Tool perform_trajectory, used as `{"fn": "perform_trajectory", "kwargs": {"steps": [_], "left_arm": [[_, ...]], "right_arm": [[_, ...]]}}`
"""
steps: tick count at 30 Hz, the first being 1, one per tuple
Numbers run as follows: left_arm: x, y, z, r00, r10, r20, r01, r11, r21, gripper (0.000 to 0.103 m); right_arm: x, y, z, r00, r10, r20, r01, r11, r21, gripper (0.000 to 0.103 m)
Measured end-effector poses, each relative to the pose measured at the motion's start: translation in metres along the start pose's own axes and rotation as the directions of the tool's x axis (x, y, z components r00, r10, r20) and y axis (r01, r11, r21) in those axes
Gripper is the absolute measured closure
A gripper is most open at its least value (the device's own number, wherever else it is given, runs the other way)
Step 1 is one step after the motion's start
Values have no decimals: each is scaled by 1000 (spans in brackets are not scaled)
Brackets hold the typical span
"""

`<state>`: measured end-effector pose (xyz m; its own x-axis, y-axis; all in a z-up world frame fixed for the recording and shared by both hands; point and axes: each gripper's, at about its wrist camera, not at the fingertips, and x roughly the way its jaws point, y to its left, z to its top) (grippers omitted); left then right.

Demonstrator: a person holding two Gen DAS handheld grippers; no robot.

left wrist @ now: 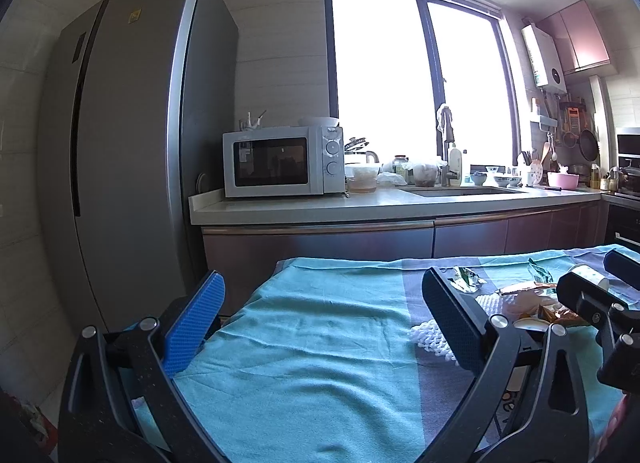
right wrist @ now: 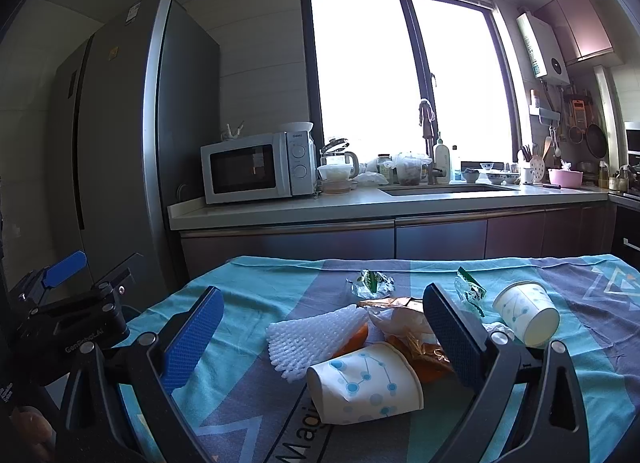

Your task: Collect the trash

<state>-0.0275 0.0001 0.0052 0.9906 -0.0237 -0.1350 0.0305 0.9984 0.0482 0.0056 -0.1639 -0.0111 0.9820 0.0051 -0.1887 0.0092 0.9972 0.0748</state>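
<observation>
From the left wrist camera, the left gripper point(left wrist: 324, 327) hangs above a table covered with a teal and grey cloth point(left wrist: 320, 343), its blue-padded fingers point(left wrist: 196, 327) spread wide with nothing between them. Under it the cloth is bare; the trash lies off to the right, partly behind the right-hand finger: a white foam net point(left wrist: 430, 337), a crumpled foil wrapper point(left wrist: 466, 281) and an orange plastic bag point(left wrist: 554, 313). The right gripper point(left wrist: 600, 303) pokes in at the right edge (from here I cannot tell how its fingers stand). Past the table stand a tall grey fridge point(left wrist: 132, 143), a white microwave point(left wrist: 282, 161) on the counter point(left wrist: 320, 209), and a bright window point(left wrist: 416, 83).

From the right wrist camera, the right gripper point(right wrist: 324, 335) is also spread wide and holds nothing. The trash sits in a heap near the middle of the table, between and just ahead of the fingers: a paper cup point(right wrist: 366, 383) tipped on its side, nearest the camera, touching the foam net point(right wrist: 316, 335) and the orange bag point(right wrist: 412, 339) behind it. A second paper cup point(right wrist: 528, 313) lies on its side to the right, apart from the heap, and a green torn wrapper point(right wrist: 470, 289) lies beside it. The foil wrapper point(right wrist: 370, 283) lies further back. The left gripper point(right wrist: 68, 303) shows at the left edge, beside the table.
</observation>
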Motion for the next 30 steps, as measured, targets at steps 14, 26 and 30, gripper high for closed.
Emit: {"fn": "perform_trajectory", "kwargs": {"steps": [14, 26, 30], "left_arm": [[-1, -2, 0, 1000, -4, -2, 4, 1000, 3, 6], [3, -4, -2, 1000, -26, -13, 26, 1000, 10, 6], [8, -10, -6, 995, -87, -51, 88, 996, 19, 6]], "right_arm": [[1, -6, -1, 1000, 6, -7, -6, 1000, 15, 7], [1, -14, 0, 1000, -1, -15, 2, 1000, 26, 7], [2, -27, -1, 999, -32, -39, 33, 999, 26, 7]]}}
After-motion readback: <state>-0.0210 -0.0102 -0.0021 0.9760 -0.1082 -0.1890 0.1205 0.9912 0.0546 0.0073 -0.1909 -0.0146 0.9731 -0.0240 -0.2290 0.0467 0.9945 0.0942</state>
